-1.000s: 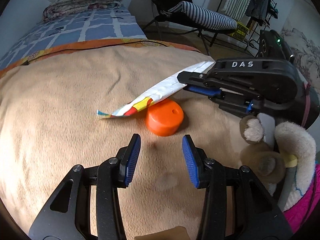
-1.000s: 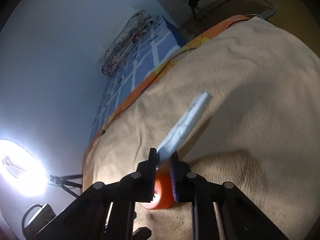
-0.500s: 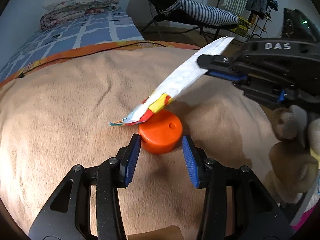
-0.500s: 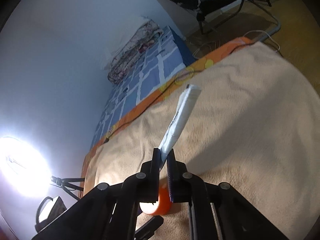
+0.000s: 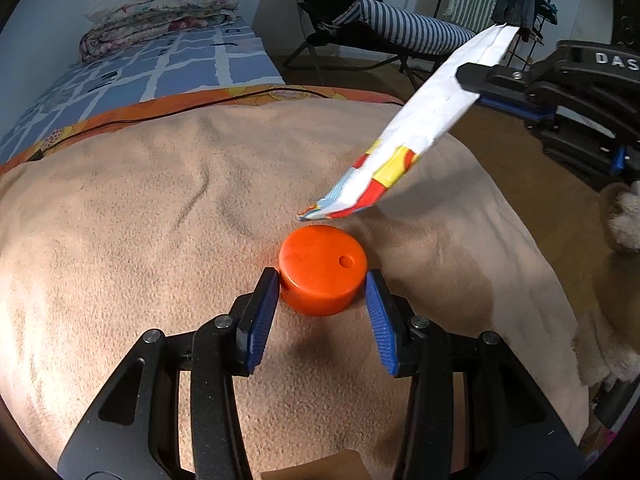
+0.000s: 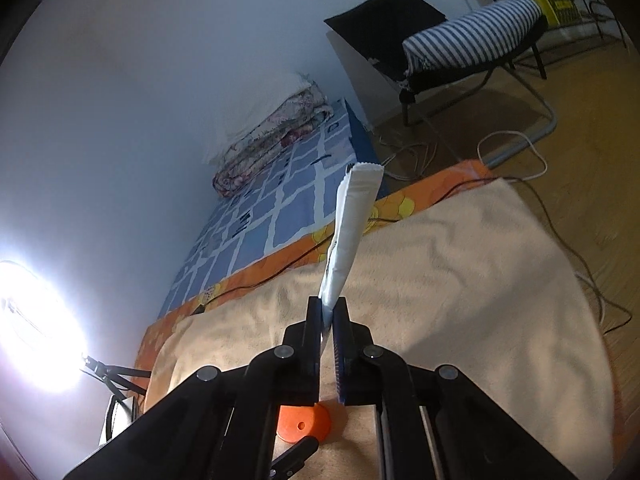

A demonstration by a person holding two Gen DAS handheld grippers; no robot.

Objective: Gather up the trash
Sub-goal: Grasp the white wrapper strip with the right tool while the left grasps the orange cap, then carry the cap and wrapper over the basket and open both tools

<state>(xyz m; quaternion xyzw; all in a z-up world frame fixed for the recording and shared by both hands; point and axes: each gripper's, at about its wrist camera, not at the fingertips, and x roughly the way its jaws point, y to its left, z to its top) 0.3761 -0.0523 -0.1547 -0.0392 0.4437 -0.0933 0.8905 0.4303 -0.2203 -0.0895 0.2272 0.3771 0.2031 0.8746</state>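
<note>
An orange round cap point(image 5: 322, 269) lies on the tan blanket point(image 5: 120, 240). My left gripper point(image 5: 320, 280) is open, its blue pads on either side of the cap, touching or nearly touching. My right gripper point(image 6: 327, 306) is shut on a white snack wrapper point(image 6: 352, 224) with a red and yellow printed end point(image 5: 372, 184), held in the air above and behind the cap. The right gripper also shows at the upper right of the left wrist view point(image 5: 520, 88). The cap shows below the right gripper point(image 6: 304, 422).
A blue checked bed point(image 5: 160, 68) with folded quilts point(image 5: 160, 28) lies behind. A striped lounge chair point(image 5: 400, 28) stands on the wooden floor. A plush toy point(image 5: 624, 216) sits at the right. A bright lamp point(image 6: 36, 320) glares at left. Cables point(image 6: 520, 152) lie on the floor.
My right gripper has lifted the wrapper up and to the right, off the cap. My left gripper has moved forward so its pads flank the cap.
</note>
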